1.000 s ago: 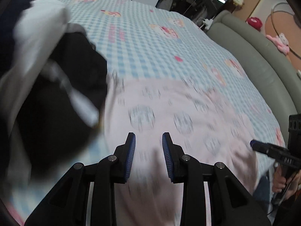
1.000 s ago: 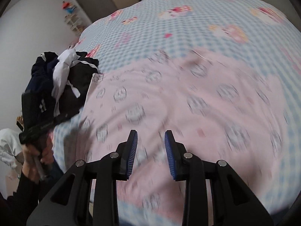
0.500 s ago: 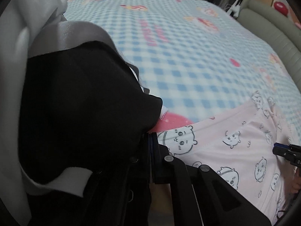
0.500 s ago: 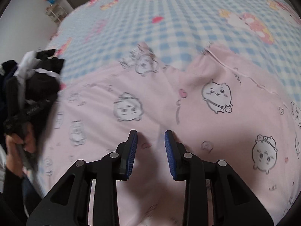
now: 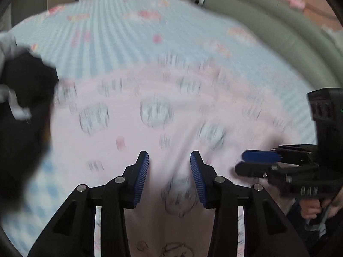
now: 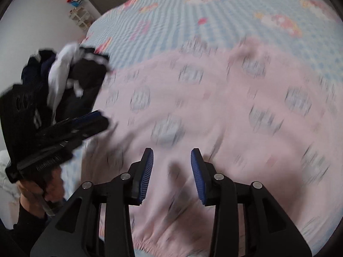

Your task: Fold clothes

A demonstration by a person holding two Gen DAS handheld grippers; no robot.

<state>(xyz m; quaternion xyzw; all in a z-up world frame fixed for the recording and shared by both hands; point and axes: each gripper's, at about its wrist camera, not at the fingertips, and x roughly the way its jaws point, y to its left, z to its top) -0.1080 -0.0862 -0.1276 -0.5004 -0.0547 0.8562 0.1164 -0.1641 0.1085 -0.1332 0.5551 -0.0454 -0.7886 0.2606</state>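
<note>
A pink garment (image 5: 160,111) printed with small cartoon animals lies spread flat on the bed, blurred by motion in both views. My left gripper (image 5: 169,171) hovers over its near part. Its jaws are opening, and nothing is pinched between the blue pads (image 5: 141,177). My right gripper (image 6: 172,167) hangs over the same pink garment (image 6: 214,107), close to the near hem. Its jaws are also opening, with only flat fabric below them. Each gripper shows in the other's view: the right gripper (image 5: 257,162) at the right edge, the left gripper (image 6: 94,122) at the left.
A heap of black, navy and white clothes (image 6: 75,77) sits at the garment's left end, also seen as dark clothes (image 5: 23,107). The blue checked bedsheet (image 6: 193,21) stretches beyond. A grey-green padded headboard (image 5: 268,27) curves along the right. A person's hand (image 6: 42,188) grips the left tool.
Half a second ago the left gripper was shut at the pink garment's edge beside the black clothes. It has since swung right over the garment and opened. The right jaws have widened slightly.
</note>
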